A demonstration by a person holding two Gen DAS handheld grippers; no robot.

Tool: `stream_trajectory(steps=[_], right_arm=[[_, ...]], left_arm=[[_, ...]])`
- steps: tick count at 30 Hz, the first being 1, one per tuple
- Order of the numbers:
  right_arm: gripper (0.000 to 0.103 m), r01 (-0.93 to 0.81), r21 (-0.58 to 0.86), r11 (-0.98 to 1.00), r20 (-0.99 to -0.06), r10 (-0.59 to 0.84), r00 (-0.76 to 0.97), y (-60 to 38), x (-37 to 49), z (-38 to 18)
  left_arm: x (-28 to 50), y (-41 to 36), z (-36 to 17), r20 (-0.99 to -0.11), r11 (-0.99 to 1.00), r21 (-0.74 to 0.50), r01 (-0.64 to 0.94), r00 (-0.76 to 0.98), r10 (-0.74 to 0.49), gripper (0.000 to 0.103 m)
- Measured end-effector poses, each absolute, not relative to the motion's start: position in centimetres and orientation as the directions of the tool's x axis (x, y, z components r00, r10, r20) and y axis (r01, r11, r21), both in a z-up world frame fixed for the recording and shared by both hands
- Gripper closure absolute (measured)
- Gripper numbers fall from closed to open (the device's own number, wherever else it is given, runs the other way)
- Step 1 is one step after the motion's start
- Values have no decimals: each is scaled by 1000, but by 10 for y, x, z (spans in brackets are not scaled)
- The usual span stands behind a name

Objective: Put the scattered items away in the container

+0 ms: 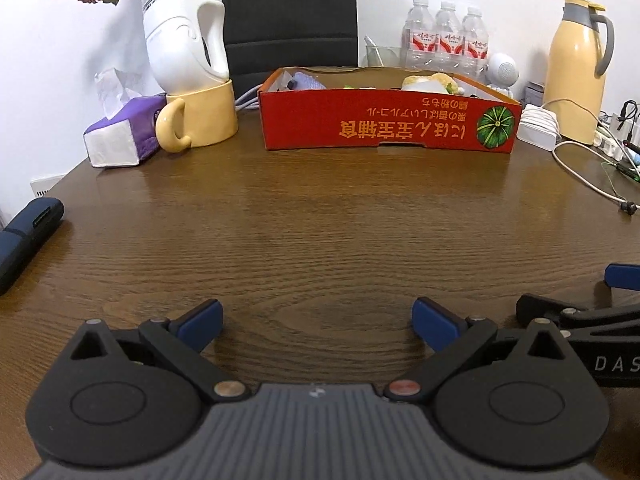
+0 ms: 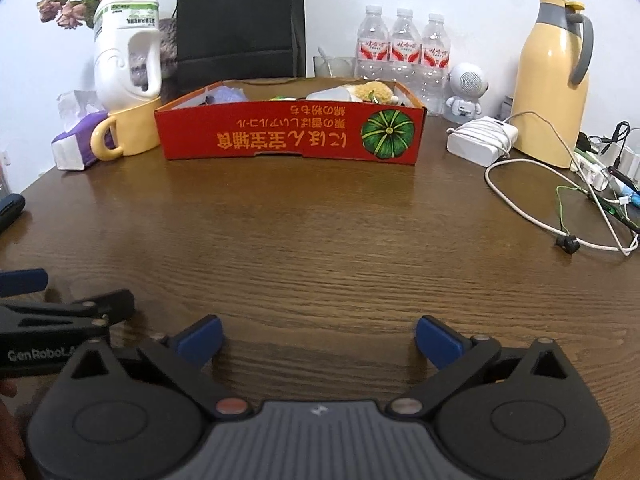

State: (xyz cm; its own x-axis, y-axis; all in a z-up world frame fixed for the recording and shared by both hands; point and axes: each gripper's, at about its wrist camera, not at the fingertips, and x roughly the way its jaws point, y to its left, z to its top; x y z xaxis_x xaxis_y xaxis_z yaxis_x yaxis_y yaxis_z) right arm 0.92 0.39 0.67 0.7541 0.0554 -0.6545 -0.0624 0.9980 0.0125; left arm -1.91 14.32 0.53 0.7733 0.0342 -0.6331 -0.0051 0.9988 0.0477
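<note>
Hovering low over the near edge of the tabletop (image 1: 320,208), both tongs stand spread wide with nothing between the blue pads. Left tongs (image 1: 318,320) and right tongs (image 2: 319,338) sit side by side, each showing at the edge of the other's view, both aimed down and toward the far edge.

Bare wood lies ahead of both; no loose item shows on the middle of the tabletop. The task's container, the red cardboard tray (image 2: 288,136) with the pumpkin print, sits near the far edge, centre. Already inside: a yellow plush-looking thing (image 2: 374,90) at its right end, a pale purple item (image 2: 226,94) at its left end, plus smaller bits too hidden to name.

Judgement: most of the tidying looks done. Candidates left outside the tray are the white power adapter (image 2: 478,142) with its white cable (image 2: 520,208) toward the right edge, and a dark blue case (image 1: 30,232) at the left edge. Whether they count, I cannot tell.

Handling guesses:
- adapter: rigid, smooth, fairly dense; pinch across its short sides, expect the cable to drag
- cable: limp, will slip; take a bunched loop
- case: probably light, stiff; grab mid-length
- tray: thin cardboard, light, slides if bumped

Yellow mug (image 1: 200,120), tissue pack (image 1: 120,136), yellow thermos jug (image 2: 554,80) flank the tray.
</note>
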Motion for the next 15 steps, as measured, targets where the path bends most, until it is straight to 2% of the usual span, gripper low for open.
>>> stream_trajectory(steps=[3, 15], right_arm=[[0, -60, 12, 998, -646, 53, 762, 4, 8, 6], [0, -60, 14, 998, -647, 55, 761, 0, 13, 6]], left_arm=[[-17, 148, 4, -641, 1000, 12, -2, 768, 9, 0], [-16, 147, 4, -642, 1000, 11, 2, 767, 6, 0]])
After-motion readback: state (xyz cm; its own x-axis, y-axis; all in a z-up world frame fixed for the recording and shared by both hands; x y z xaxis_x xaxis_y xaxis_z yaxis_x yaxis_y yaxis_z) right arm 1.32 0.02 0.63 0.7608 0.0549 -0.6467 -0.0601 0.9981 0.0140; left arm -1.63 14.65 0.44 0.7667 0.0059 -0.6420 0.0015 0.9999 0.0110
